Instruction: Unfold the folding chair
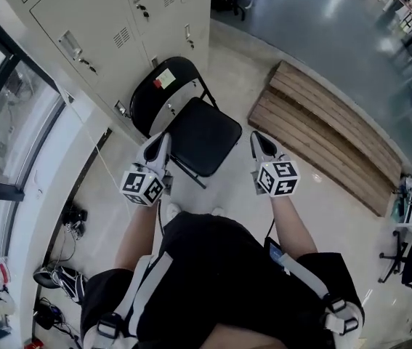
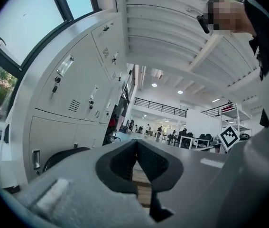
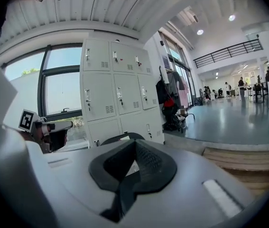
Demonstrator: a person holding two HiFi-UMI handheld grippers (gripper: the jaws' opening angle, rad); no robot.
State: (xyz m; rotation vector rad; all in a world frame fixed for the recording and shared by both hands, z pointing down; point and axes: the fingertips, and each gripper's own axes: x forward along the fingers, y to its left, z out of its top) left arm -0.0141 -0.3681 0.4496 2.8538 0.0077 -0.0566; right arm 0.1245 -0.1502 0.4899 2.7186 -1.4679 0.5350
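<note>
Unfolded chair (image 1: 203,134) on pale floor (image 1: 238,78) (beside lockers (image 1: 97,20)).

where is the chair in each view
Head view: chair near the centre, seat down, in front of the lockers.
Left gripper view: chair low left, only the dark top of its back showing, under the lockers.
Right gripper view: chair at centre, only the top of its back with a white label, below the lockers.
Shared landmark: the lockers, behind the chair in all three.
</note>
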